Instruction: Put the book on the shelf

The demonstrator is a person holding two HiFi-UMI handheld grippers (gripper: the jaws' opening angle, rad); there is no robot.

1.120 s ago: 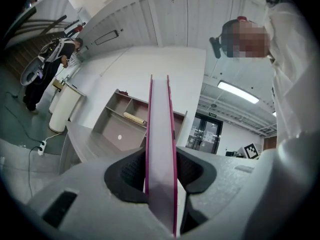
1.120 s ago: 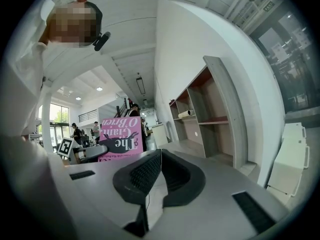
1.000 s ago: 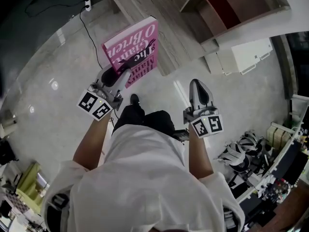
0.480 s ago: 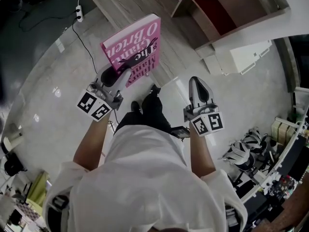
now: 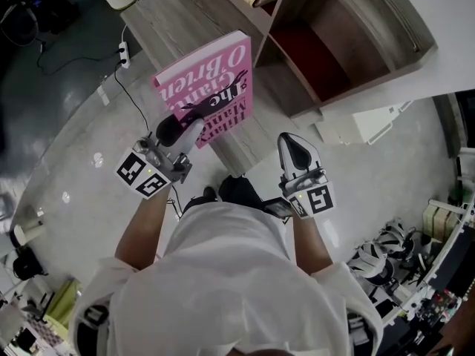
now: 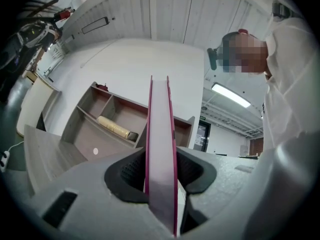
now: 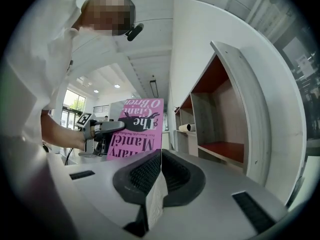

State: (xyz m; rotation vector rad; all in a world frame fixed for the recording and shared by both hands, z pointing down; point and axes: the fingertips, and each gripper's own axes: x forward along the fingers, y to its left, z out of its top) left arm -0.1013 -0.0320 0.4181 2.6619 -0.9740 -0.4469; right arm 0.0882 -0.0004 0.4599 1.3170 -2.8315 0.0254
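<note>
A pink paperback book (image 5: 210,86) stands upright, and my left gripper (image 5: 180,127) is shut on its lower edge. In the left gripper view the book (image 6: 160,129) shows edge-on between the two pads. It hangs over a pale wooden bench (image 5: 182,21), left of the open wooden shelf unit (image 5: 356,21), whose nearest compartment has a red floor. My right gripper (image 5: 292,148) hangs beside the book to its right, jaws shut with nothing between them. The right gripper view shows the book's cover (image 7: 137,126), the left gripper (image 7: 107,127) and the shelf (image 7: 235,114) just ahead of the right gripper (image 7: 160,156).
A rolled tan object (image 6: 116,128) lies in one far shelf compartment. A white power strip (image 5: 124,54) and its cable lie on the glossy floor at the left. White boxes (image 5: 371,124) sit below the shelf. Helmets and clutter (image 5: 386,251) fill the lower right.
The person has stepped forward: the bench and shelf have come nearer and lower in the head view. The book stays gripped in the left gripper, and the right gripper has kept its place beside it.
</note>
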